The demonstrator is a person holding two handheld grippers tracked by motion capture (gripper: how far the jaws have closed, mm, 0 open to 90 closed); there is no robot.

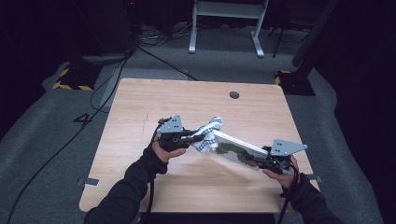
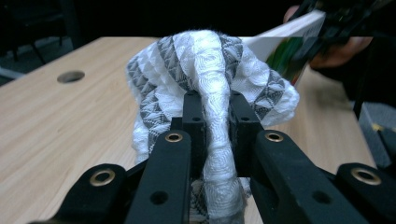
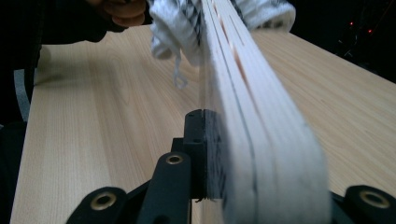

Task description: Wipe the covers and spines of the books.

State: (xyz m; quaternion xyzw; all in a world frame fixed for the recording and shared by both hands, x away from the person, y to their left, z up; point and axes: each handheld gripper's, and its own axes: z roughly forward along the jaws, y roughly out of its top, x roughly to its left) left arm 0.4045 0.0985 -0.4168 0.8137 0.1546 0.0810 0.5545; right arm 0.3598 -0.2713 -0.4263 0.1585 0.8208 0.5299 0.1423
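- Tabletop: pale wood, with a round cable hole at the far side; lies below both grippers and carries nothing else near them.
- Book: a thin white-edged volume with a green and red cover, held clear of the tabletop and tilted. Its near end sits in the right gripper; its far end reaches across to the left gripper and meets the cloth there. In the right gripper view the page edge runs straight away from the jaws.
- Cloth: white with grey woven pattern, bunched. It rises out of the left gripper and presses against the book's far end; a loose thread hangs from it on the side toward the right gripper.
- Left gripper: jaws pinched tight on a fold of the cloth.
- Right gripper: jaws clamped on the near edge of the book.
- Progress, as judged: both things are picked up and brought together, and wiping appears under way at the far end. Most of the cover toward the right gripper looks untouched by the cloth; setting both things down remains.
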